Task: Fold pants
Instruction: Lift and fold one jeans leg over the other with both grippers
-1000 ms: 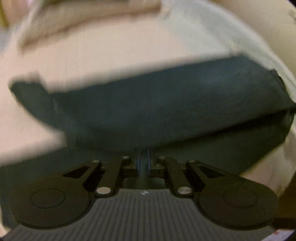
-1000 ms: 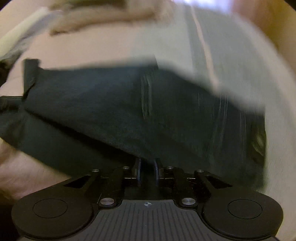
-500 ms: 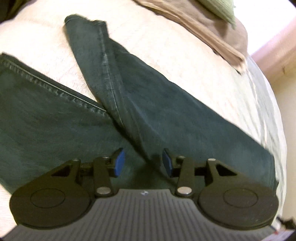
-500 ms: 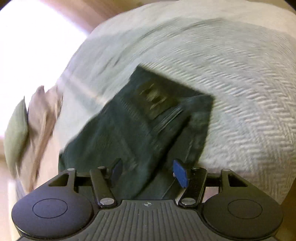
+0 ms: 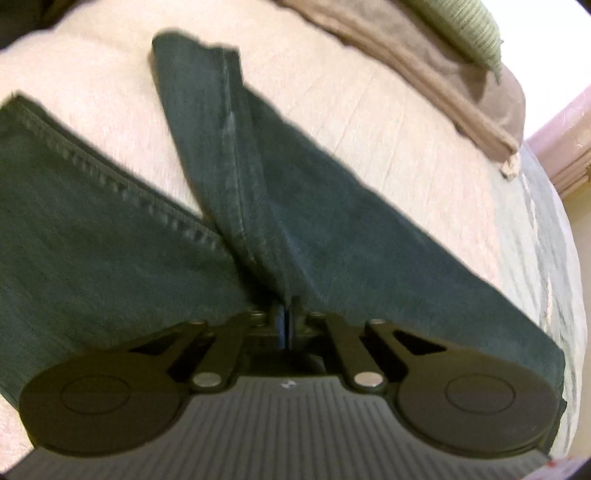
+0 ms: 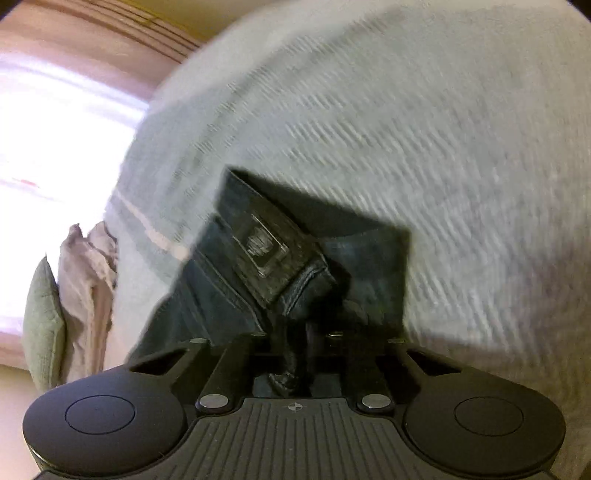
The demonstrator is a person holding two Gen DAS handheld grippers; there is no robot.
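Closest in, your left gripper (image 5: 285, 317) is clamped tight on the dark jeans (image 5: 332, 240), right where the two legs meet, its jaws pressed together on the denim. One leg (image 5: 207, 122) runs straight away from you, its seam up the middle; the other leg (image 5: 74, 229) spreads off to the left, its stitched edge showing. Over on your right gripper (image 6: 297, 332), the jaws are pinched on a bunched fold at the waistband (image 6: 266, 243), a wad of fabric poking back between them, and a leather patch (image 6: 264, 245) sits just ahead on the band.

The jeans lie on a pale woven bedspread (image 5: 424, 155) with a herringbone weave, blurred in the right view. Past the legs, a brown blanket (image 5: 443, 66) is folded across the bed, with a green ribbed cushion (image 5: 465, 22) on top of it at the far end. Beyond that, a pinkish window frame (image 5: 569, 140), and in the right wrist view a window (image 6: 55, 147) blown out with light.

Half a second ago both sets of jaws stood wide apart, blue pads showing, hovering over the cloth. Now you've closed both, and the waist corner has puckered up into the right one. The legs lie as they did.
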